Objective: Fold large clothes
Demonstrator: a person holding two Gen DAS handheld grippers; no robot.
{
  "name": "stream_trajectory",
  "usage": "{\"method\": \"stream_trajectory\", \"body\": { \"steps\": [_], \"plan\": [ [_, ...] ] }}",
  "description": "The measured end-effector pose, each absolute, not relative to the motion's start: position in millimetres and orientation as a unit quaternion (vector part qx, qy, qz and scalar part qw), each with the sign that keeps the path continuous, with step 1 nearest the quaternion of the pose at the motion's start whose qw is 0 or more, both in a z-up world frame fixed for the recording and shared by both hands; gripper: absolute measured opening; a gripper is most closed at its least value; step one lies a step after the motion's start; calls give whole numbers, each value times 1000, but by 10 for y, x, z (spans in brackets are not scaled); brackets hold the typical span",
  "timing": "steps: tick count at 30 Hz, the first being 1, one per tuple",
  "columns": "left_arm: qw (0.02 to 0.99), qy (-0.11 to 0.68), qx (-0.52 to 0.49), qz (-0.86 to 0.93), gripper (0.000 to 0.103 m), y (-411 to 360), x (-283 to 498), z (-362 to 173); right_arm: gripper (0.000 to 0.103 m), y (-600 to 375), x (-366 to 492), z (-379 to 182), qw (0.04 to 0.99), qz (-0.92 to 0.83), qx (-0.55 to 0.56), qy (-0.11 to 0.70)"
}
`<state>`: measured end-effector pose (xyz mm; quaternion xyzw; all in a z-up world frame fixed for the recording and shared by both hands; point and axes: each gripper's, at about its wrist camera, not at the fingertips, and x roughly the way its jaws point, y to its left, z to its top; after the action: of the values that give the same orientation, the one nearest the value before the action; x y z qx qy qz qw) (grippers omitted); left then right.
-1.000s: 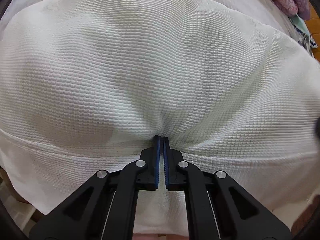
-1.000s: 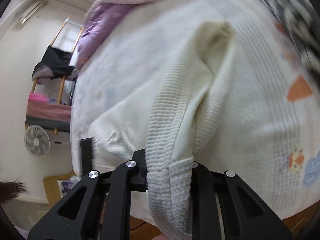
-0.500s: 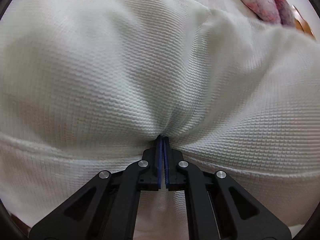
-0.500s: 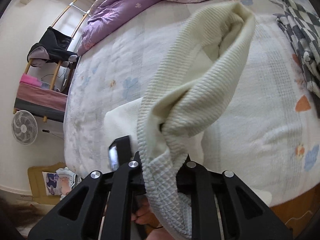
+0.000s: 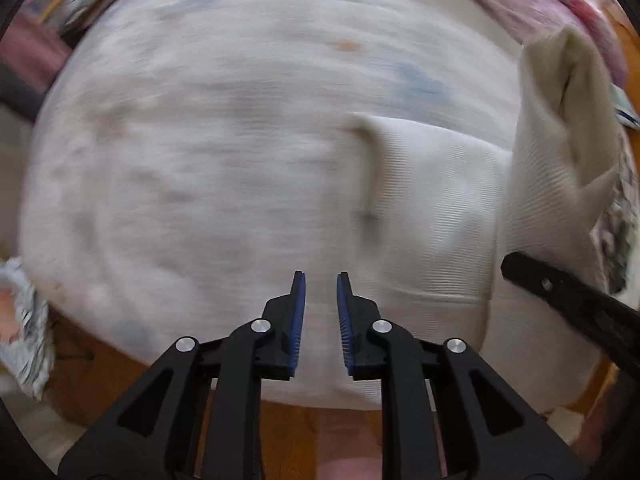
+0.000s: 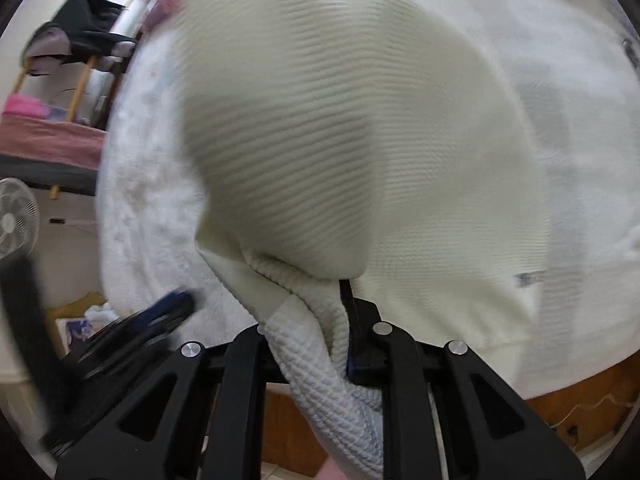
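Observation:
A cream waffle-knit garment (image 5: 436, 208) lies on the right part of the bed, with one part lifted up at the far right (image 5: 560, 128). My left gripper (image 5: 321, 280) is open and empty, above the bed's near edge just left of the garment. My right gripper (image 6: 320, 300) is shut on a bunched fold of the same garment (image 6: 320, 128), which drapes over its fingers and fills that view. The right gripper's arm shows at the right edge of the left wrist view (image 5: 568, 300). The left gripper appears blurred in the right wrist view (image 6: 160, 316).
The bed (image 5: 200, 140) has a white patterned sheet and a wooden frame (image 5: 132, 376). Pink bedding (image 5: 560, 4) lies at the far right. A rack with dark clothes (image 6: 80, 32) and a fan (image 6: 16, 216) stand left of the bed.
My left gripper has opened, let go of the garment and pulled back to the left. My right gripper still holds its fold and has carried it closer over the garment.

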<state>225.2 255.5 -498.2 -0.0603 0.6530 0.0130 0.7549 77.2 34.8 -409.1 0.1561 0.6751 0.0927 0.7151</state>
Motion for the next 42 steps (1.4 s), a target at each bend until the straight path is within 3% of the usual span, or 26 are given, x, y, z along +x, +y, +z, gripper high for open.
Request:
{"method": "stream_trajectory", "body": {
  "steps": [4, 7, 9, 10, 11, 13, 16, 22, 25, 28, 30, 31, 33, 35, 37, 42],
  "plan": [
    [726, 681, -50, 78, 18, 2932, 1972, -5161, 14, 770, 867, -4575, 709, 46, 102, 696],
    [708, 696, -67, 97, 21, 3124, 1663, -5219, 25, 1055, 925, -4652, 707, 15, 49, 705],
    [701, 703, -64, 106, 24, 3157, 1504, -5213, 37, 1211, 938, -4634, 701, 28, 24, 712],
    [695, 707, -64, 112, 24, 3195, 1463, -5255, 51, 1243, 925, -4616, 692, 60, 47, 718],
    [690, 711, -66, 118, 24, 3228, 1428, -5276, 72, 1239, 906, -4601, 679, 90, 86, 724],
    [687, 712, -77, 126, 27, 3295, 1366, -5234, 87, 1211, 851, -4602, 651, 133, 144, 734],
    [697, 699, -84, 132, 38, 3360, 1335, -5122, 87, 1151, 764, -4626, 610, 196, 206, 739],
    [723, 677, -92, 104, 40, 3233, 1405, -4797, 85, 521, 733, -4365, 574, 261, 308, 713],
    [734, 668, -119, 25, 46, 2911, 1503, -4639, 75, 143, 691, -4001, 645, 238, 267, 675],
    [743, 653, -137, -47, 48, 2526, 1609, -4506, 56, -273, 662, -3860, 698, 166, 208, 665],
    [744, 646, -145, -86, 49, 2308, 1638, -4456, 45, -473, 643, -3854, 725, 122, 163, 658],
    [742, 647, -141, -103, 57, 2150, 1658, -4463, 38, -489, 639, -3897, 727, 109, 143, 663],
    [731, 662, -117, -117, 59, 1869, 1662, -4568, 35, -494, 613, -4048, 719, 73, 92, 685],
    [718, 685, -76, -100, 56, 1697, 1624, -4759, 31, -516, 526, -4190, 705, 65, 85, 701],
    [706, 705, -29, -59, 27, 1635, 1558, -5026, 28, -452, 451, -4345, 685, 78, 98, 717],
    [734, 677, -61, -2, 24, 1795, 1463, -5563, 26, -306, 332, -4942, 660, 74, 79, 743]
  ]
}}
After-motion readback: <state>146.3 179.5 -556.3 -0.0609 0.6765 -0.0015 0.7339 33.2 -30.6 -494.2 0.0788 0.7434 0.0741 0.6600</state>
